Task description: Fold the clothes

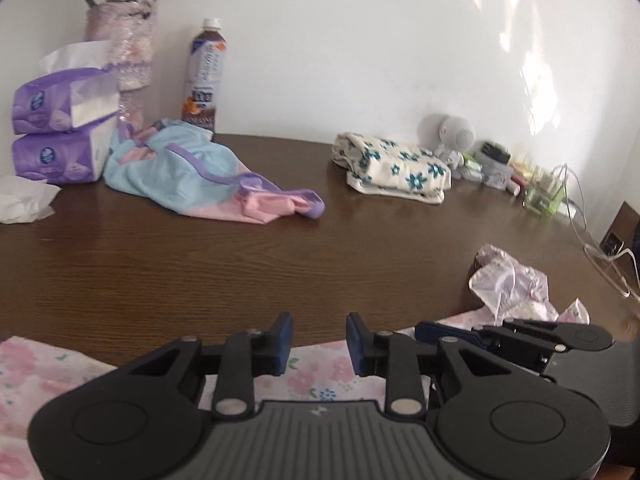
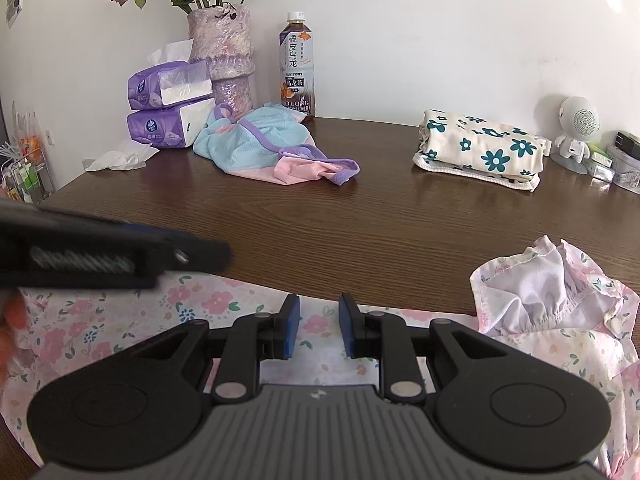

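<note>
Pink floral garment (image 2: pixel 224 300) runs off-frame beneath both empty claws, left (image 1: pixel 319 343) and right (image 2: pixel 319 326), parted narrowly.

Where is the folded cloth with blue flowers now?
In both views the folded cloth with blue flowers lies at the far right of the table, near the wall, just left of the small white robot figure.

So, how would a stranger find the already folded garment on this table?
Look along the white wall at the table's far edge, beside the small white robot-shaped speaker. The folded cream cloth with teal flowers is the only neat, flat stack.
</note>
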